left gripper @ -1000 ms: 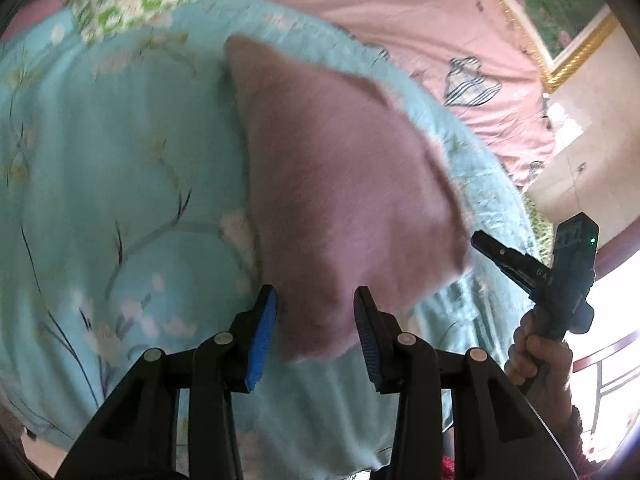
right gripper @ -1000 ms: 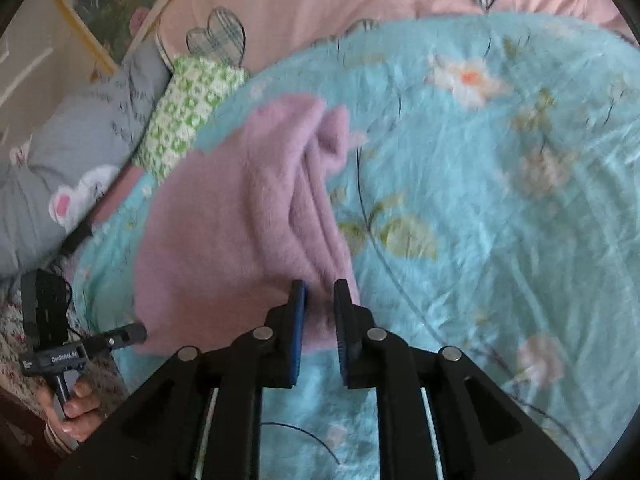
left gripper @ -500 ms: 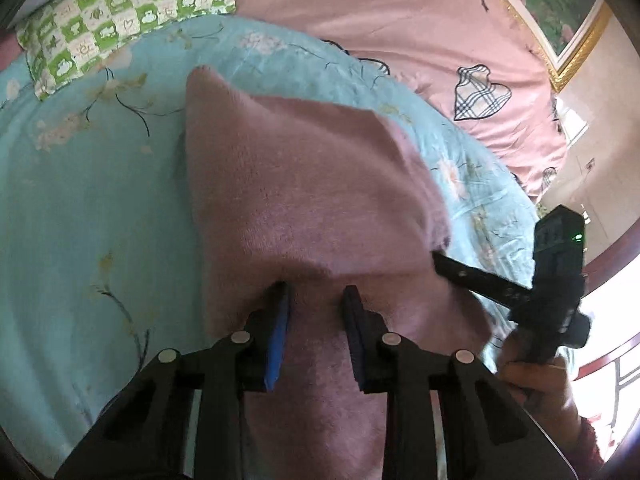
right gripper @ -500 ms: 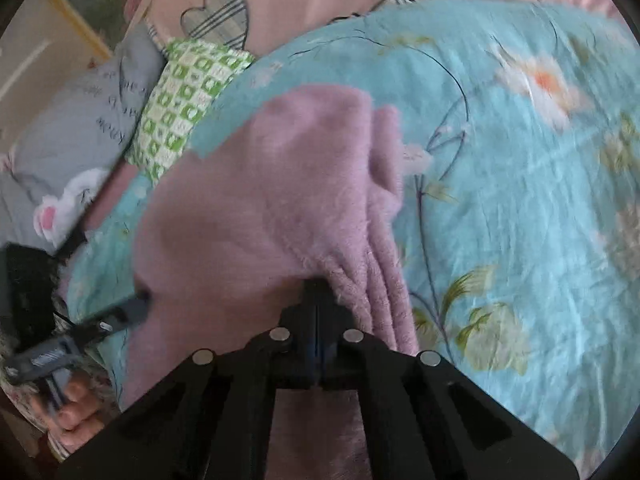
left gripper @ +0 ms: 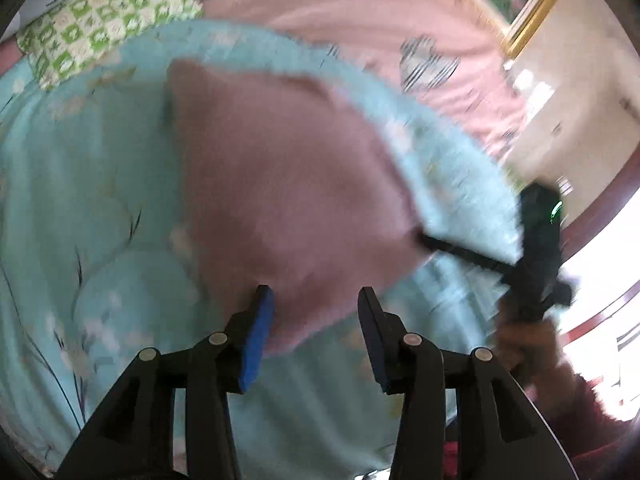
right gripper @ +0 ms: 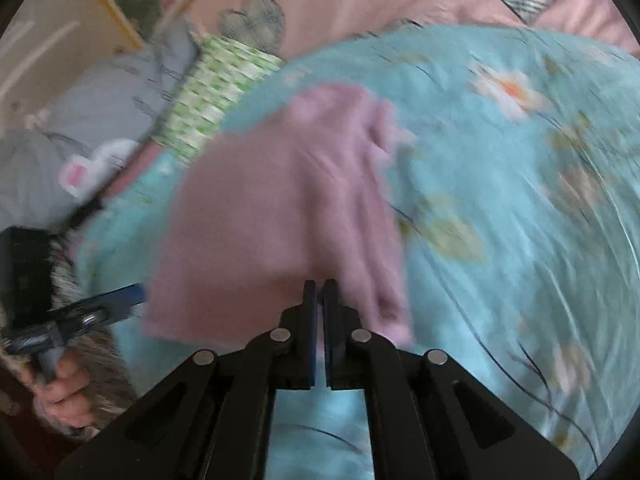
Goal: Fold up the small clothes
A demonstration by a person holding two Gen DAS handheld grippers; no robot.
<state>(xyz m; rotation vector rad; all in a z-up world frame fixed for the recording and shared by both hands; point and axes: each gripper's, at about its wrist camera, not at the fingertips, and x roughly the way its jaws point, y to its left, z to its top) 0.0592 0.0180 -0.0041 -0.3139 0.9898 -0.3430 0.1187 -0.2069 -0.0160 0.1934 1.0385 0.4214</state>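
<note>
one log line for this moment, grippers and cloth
left gripper: opening, off cloth | right gripper: shut at near edge | pink cloth: on blue quilt

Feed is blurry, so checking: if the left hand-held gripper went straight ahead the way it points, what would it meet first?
Most likely the near edge of the pink garment, lying just ahead of the left hand-held gripper, whose jaws are opening. Depth is uncertain in the blur.
</note>
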